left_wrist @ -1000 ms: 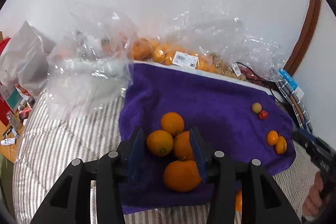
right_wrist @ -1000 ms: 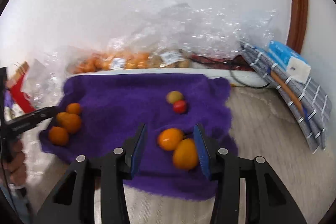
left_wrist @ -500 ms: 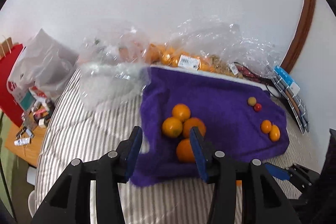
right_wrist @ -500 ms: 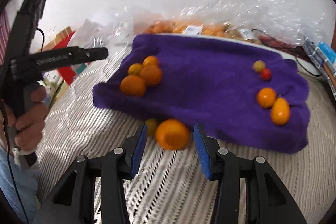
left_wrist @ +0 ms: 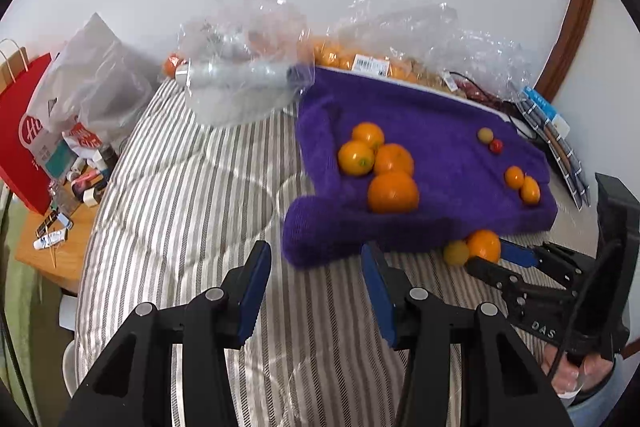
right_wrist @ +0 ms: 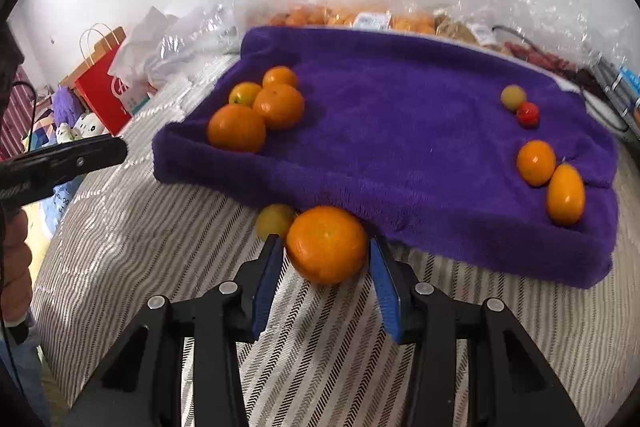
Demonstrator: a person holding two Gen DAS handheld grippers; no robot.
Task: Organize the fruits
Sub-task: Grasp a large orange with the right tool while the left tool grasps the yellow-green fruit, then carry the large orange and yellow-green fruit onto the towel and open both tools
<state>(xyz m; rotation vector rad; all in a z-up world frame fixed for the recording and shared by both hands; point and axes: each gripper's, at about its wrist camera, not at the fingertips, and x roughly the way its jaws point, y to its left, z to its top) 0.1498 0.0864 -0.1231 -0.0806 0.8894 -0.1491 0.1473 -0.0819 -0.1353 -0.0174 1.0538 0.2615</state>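
Observation:
A purple towel (right_wrist: 400,131) lies on the striped bedding and also shows in the left wrist view (left_wrist: 432,131). Several oranges (right_wrist: 256,111) are grouped on its left part (left_wrist: 380,163). Two small orange fruits (right_wrist: 552,175), a yellow-green fruit (right_wrist: 513,97) and a red one (right_wrist: 527,114) sit on its right. My right gripper (right_wrist: 326,251) is open around a loose orange (right_wrist: 327,243) in front of the towel, its pads close beside it. A small yellow fruit (right_wrist: 274,221) lies next to it. My left gripper (left_wrist: 314,263) is open and empty over the bedding.
Clear plastic bags with more fruit (left_wrist: 360,61) line the wall behind the towel. A crumpled clear bag (left_wrist: 240,83) lies at the towel's left. A red paper bag (left_wrist: 24,135) and small items stand left of the bed. A folded checked cloth (left_wrist: 556,135) lies at the right.
My left gripper has pulled back from the grouped oranges toward the bed's front. My right gripper has swung left from the two small fruits and moved in around the loose orange.

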